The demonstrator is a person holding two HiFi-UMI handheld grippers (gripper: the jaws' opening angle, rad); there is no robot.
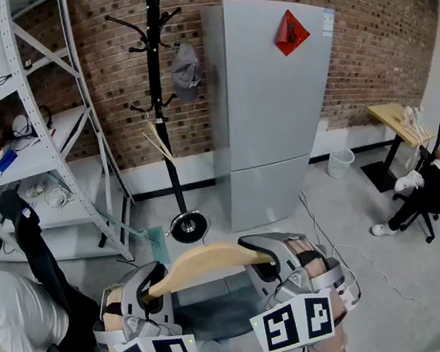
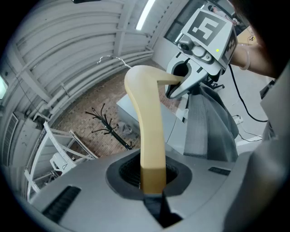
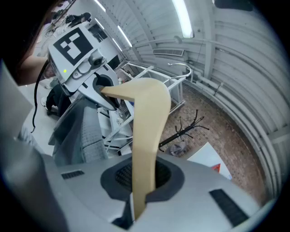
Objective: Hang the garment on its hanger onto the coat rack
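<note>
A grey fridge [image 1: 274, 96] stands against the brick wall, with white shelving [image 1: 42, 149] at the left. The black rack [image 1: 159, 98] stands on the floor between them, a grey cap [image 1: 184, 70] on one peg. Well short of the rack, the grey garment [image 1: 216, 308] hangs from the wooden hanger [image 1: 205, 263], which is held level. The left gripper [image 1: 147, 289] is clamped on the hanger's left end, and the right gripper [image 1: 261, 266] on its right end.
</note>
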